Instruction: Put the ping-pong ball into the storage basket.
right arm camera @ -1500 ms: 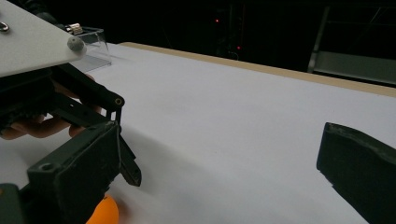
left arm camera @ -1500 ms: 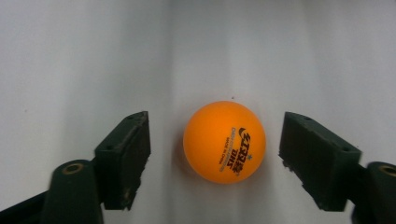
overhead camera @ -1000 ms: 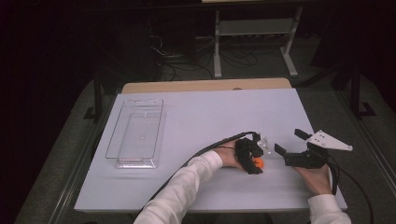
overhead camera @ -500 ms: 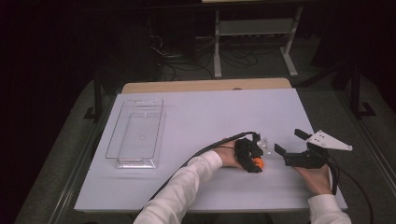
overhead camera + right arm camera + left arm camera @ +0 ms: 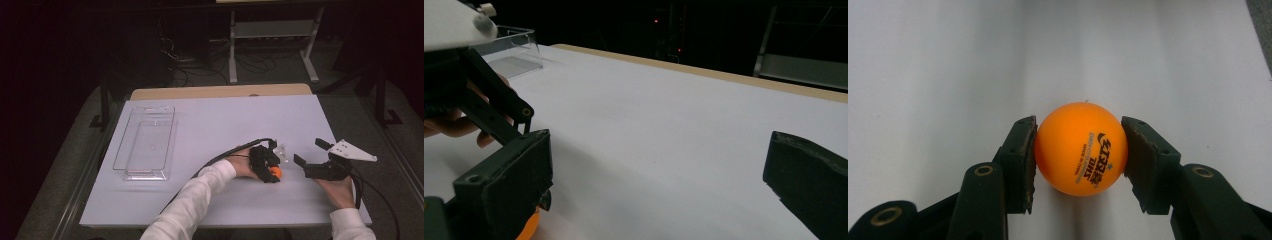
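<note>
An orange table-tennis ball (image 5: 1079, 150) with black print lies on the white table between the jaws of my left gripper (image 5: 1078, 152), and both pads press on its sides. From above, that gripper (image 5: 270, 167) points right and the ball (image 5: 275, 172) shows at its tip. My right gripper (image 5: 310, 151) rests just right of it with its jaws wide apart and nothing between them. In the right gripper view its jaws (image 5: 659, 175) stand open over bare table, and the left gripper (image 5: 479, 100) and an edge of the ball (image 5: 530, 227) show at the left.
A clear plastic tray (image 5: 145, 145) lies at the left of the white table (image 5: 225, 120), also seen far off in the right gripper view (image 5: 514, 45). A wooden edge (image 5: 220, 91) runs along the table's far side. A metal stand (image 5: 270, 30) is behind.
</note>
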